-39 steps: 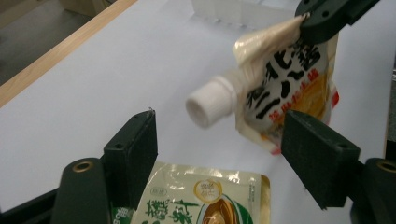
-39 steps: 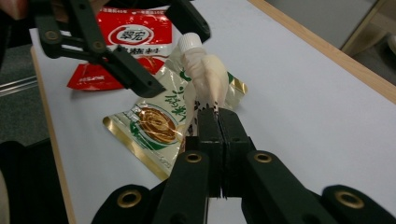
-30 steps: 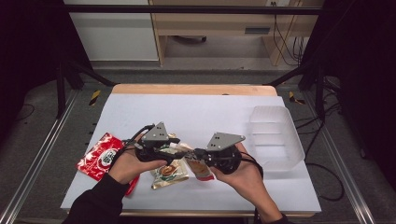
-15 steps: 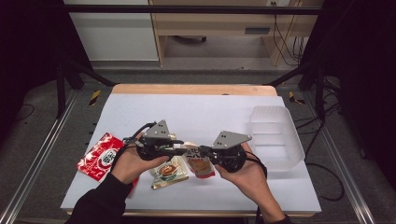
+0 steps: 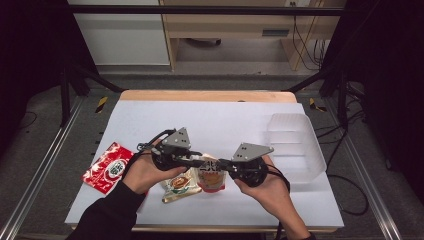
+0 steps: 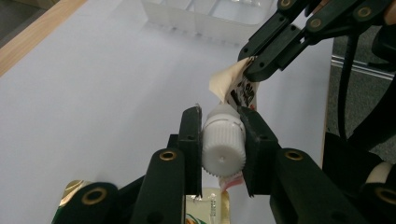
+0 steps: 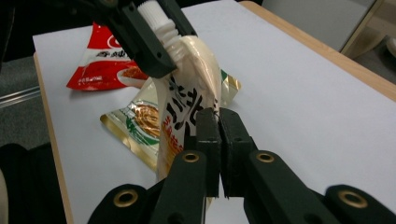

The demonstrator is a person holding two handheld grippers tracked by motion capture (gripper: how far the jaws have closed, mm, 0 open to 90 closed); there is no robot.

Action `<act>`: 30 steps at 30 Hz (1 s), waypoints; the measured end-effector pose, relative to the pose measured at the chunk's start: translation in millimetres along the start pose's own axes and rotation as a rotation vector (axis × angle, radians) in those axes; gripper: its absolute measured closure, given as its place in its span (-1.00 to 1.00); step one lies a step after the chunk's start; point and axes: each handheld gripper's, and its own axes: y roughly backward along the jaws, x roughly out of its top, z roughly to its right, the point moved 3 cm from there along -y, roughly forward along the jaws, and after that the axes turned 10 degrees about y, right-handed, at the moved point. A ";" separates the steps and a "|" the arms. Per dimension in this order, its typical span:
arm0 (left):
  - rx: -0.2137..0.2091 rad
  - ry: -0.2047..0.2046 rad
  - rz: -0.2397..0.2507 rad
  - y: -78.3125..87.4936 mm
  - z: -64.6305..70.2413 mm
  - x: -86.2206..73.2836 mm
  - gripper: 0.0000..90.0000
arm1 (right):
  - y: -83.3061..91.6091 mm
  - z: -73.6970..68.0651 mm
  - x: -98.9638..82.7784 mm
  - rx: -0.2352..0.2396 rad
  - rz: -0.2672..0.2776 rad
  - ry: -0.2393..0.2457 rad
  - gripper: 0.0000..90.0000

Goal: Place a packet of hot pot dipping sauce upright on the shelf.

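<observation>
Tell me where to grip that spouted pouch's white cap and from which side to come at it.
Grip the ribbed white cap across its round sides, coming in along its axis from the top end, as the left gripper does now. The ridges likely give the pads purchase for twisting, while the right gripper pinches the pouch by its flat edge.

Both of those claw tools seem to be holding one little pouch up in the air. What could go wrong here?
The left gripper has just been closing its fingers on the pouch's white cap; if the cap twists loose, the contents may spill on the white table. The right gripper pinches only a thin edge of the pouch, so it might slip and drop onto the gold packet below.
</observation>
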 end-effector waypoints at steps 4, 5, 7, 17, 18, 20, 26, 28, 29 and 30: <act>-0.008 -0.015 -0.017 -1.4 3.3 4.8 0.63 | 0.4 -0.5 -3.1 0.007 -0.013 0.001 0.95; -0.009 -0.025 -0.027 -1.3 5.1 7.7 0.63 | 2.0 0.8 -3.4 0.006 -0.016 0.004 0.94; -0.008 -0.042 -0.029 -0.7 6.9 11.9 0.63 | 4.4 1.9 -2.8 0.007 -0.021 0.005 0.92; 0.012 -0.094 -0.075 5.0 13.4 25.1 0.63 | 11.9 2.8 1.7 0.003 -0.059 0.034 0.85; 0.012 -0.094 -0.075 5.0 13.4 25.1 0.63 | 12.6 3.7 1.4 0.000 -0.071 0.032 0.81; 0.014 -0.103 -0.076 6.7 12.0 26.8 0.63 | 13.6 5.4 0.6 0.002 -0.084 0.042 0.75; 0.018 -0.105 -0.077 11.1 8.9 28.2 0.63 | 15.7 14.7 5.4 -0.007 -0.193 0.108 0.03; 0.017 -0.112 -0.077 9.9 9.1 28.2 0.63 | 15.4 16.1 7.2 -0.004 -0.204 0.130 -0.06; 0.015 -0.115 -0.083 8.7 9.2 28.1 0.63 | 15.4 17.8 10.3 -0.004 -0.224 0.156 -0.12; 0.011 -0.113 -0.086 7.9 9.7 27.9 0.63 | 15.7 19.9 13.9 -0.015 -0.231 0.182 -0.20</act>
